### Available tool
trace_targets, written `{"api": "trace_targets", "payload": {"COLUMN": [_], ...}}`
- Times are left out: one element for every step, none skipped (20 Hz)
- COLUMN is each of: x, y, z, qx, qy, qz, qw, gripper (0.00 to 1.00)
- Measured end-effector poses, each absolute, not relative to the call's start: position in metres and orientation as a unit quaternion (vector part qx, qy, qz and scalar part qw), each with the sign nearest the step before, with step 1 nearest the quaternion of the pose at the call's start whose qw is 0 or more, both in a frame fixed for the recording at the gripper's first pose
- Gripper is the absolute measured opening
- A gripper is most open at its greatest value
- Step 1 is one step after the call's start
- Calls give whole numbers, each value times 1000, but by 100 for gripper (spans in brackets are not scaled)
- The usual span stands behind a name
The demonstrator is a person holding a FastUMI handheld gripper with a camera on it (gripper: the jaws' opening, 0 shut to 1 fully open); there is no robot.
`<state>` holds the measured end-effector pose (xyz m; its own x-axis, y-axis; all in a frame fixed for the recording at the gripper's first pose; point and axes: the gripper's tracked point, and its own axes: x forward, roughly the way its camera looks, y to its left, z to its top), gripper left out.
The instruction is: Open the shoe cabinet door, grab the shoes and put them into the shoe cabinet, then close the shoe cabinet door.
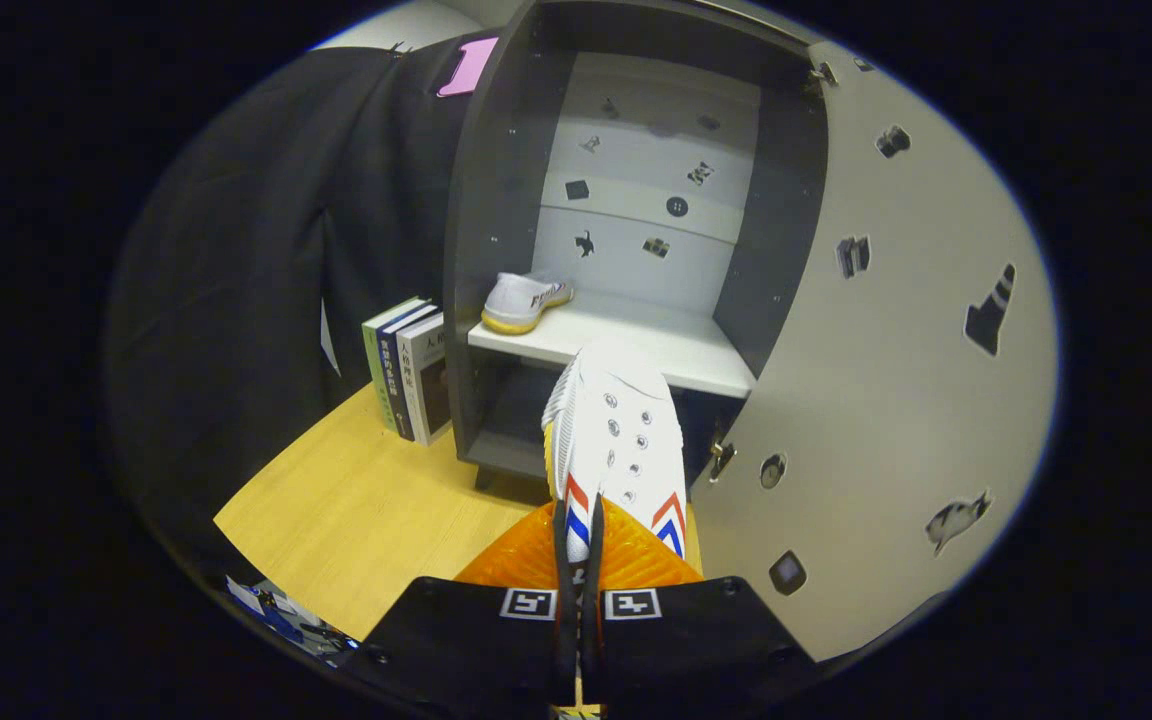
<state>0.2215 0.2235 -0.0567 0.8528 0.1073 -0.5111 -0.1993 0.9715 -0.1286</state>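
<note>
**Shoe held up in front of the open cabinet**

The gripper (577, 560) is squeezed almost shut. Its two fingers (562, 560) pinch the side wall of a white shoe (616, 440) near the heel, one finger on each side of the wall. The shoe is up in the air. Its long way runs straight ahead from the fingers, and its toe points at the cabinet (496, 250). The toe is just in front of the white shelf (676, 355), close to the shelf's front edge.

The cabinet stands open just ahead. Its door (886, 380) swings out to the right of the fingers. On the shelf, at the back left, sits a second shoe (521, 300). It lies crosswise, toe to the right.

Left of the cabinet, some books (406, 365) stand upright on the wooden table (356, 510).
</note>
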Motion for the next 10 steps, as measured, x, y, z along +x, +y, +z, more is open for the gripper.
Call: {"api": "trace_targets", "payload": {"x": [232,242,254,266,278,293,308,322,338,352], "y": [225,226,227,226,225,224,223,222,221,219], "z": [-45,-34,-25,-17,-10,-3,3,9,14,18], "qx": [-86,-84,-83,-82,-82,-84,-86,-89,-88,-84], "qy": [250,241,235,229,224,220,217,213,209,206], "qz": [81,82,83,83,82,83,82,81,79,78], "qw": [961,963,965,966,968,968,969,970,971,972], "gripper": [3,4,4,3,3,3,3,4,3,3]}}
